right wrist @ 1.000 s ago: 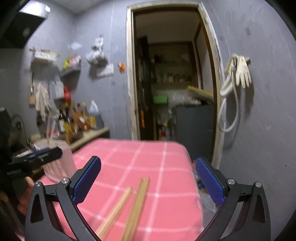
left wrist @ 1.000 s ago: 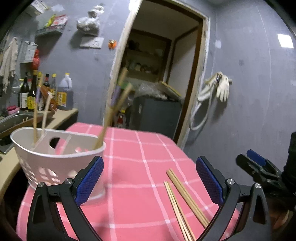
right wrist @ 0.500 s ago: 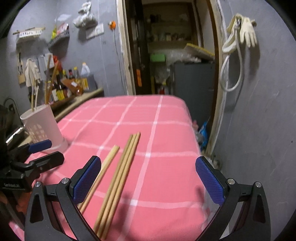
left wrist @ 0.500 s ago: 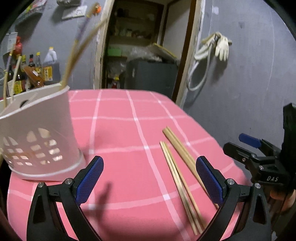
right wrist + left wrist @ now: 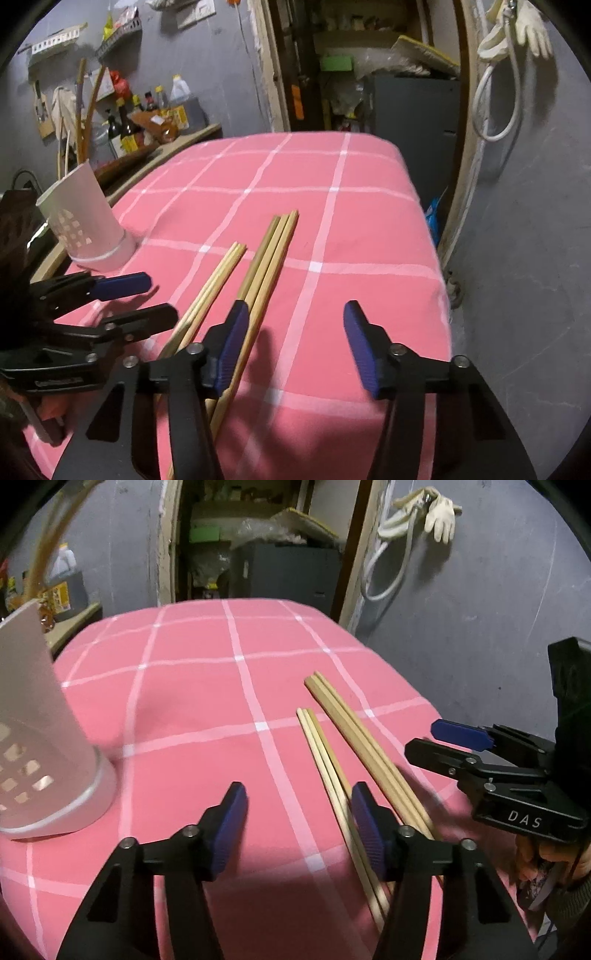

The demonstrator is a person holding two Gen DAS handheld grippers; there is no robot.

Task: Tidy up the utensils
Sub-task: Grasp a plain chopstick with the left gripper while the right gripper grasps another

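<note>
Several wooden chopsticks (image 5: 347, 738) lie in two bunches on the pink checked tablecloth (image 5: 192, 686); they also show in the right wrist view (image 5: 258, 266). A white perforated utensil holder (image 5: 40, 746) stands at the left with a few sticks in it, also seen in the right wrist view (image 5: 85, 221). My left gripper (image 5: 299, 812) is open and empty, low over the cloth, its right finger beside the thinner bunch. My right gripper (image 5: 291, 336) is open and empty, its left finger over the thicker bunch.
The table's right edge drops off near the grey wall (image 5: 461, 635). A doorway (image 5: 369, 74) lies beyond the far edge. Bottles (image 5: 129, 125) stand on a counter at the far left. Gloves and a hose (image 5: 424, 520) hang on the wall.
Both grippers have tilted down and come closer to the chopsticks. Their jaws have narrowed but stay open. The holder has slid toward the left edge of the left view.
</note>
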